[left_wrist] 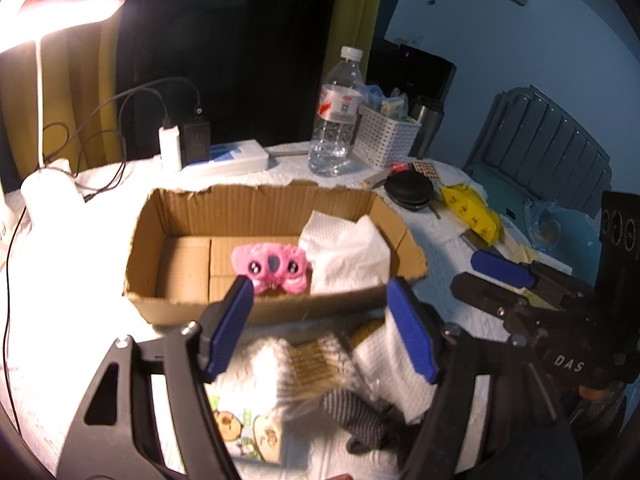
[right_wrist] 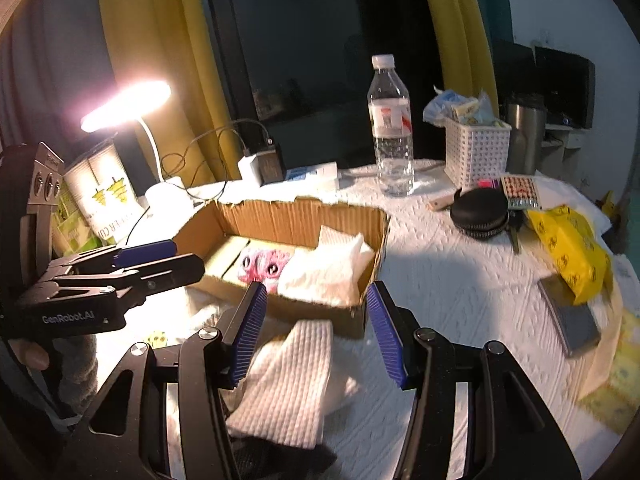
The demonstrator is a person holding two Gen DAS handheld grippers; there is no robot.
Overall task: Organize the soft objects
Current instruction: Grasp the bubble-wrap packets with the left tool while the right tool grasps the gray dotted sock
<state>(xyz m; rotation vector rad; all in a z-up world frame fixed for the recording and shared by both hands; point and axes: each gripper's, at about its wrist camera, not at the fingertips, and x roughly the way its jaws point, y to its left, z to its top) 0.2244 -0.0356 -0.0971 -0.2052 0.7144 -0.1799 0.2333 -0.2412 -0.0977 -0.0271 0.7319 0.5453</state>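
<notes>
At the far left a desk lamp (right_wrist: pixel 126 104) glares over the desk (right_wrist: pixel 460 280), which is covered in white quilted paper. Beside its base stand a white charger (left_wrist: pixel 170 148) and a dark adapter plugged into a white power strip (left_wrist: pixel 236 160).

The left gripper (left_wrist: pixel 320 328) hangs low over the near edge with its blue pads spread wide and nothing between them. Under it lies a loose heap of soft things: a white knitted cloth (left_wrist: pixel 392 364), a pale fluffy piece with a tan woven patch (left_wrist: pixel 312 360) and a grey striped sock (left_wrist: pixel 352 408), next to a small printed packet (left_wrist: pixel 248 432).

Just beyond stands an open cardboard box (left_wrist: pixel 256 208). Inside it a pink plush toy (left_wrist: pixel 272 268) lies near the middle, touching a folded white cloth (left_wrist: pixel 348 256) that fills the right end.

The right gripper (right_wrist: pixel 316 332) is also spread open and empty, poised above a white waffle-textured cloth (right_wrist: pixel 288 380) lying on the desk just in front of the box's near wall.

Behind the box a clear water bottle (right_wrist: pixel 390 124) stands upright, then a white perforated basket (right_wrist: pixel 476 152) stuffed with packets, with a steel tumbler (right_wrist: pixel 524 136) behind it. Further right lie a round black zip case (right_wrist: pixel 480 212), a yellow plastic bag (right_wrist: pixel 572 252) and a grey notebook (right_wrist: pixel 568 316).
</notes>
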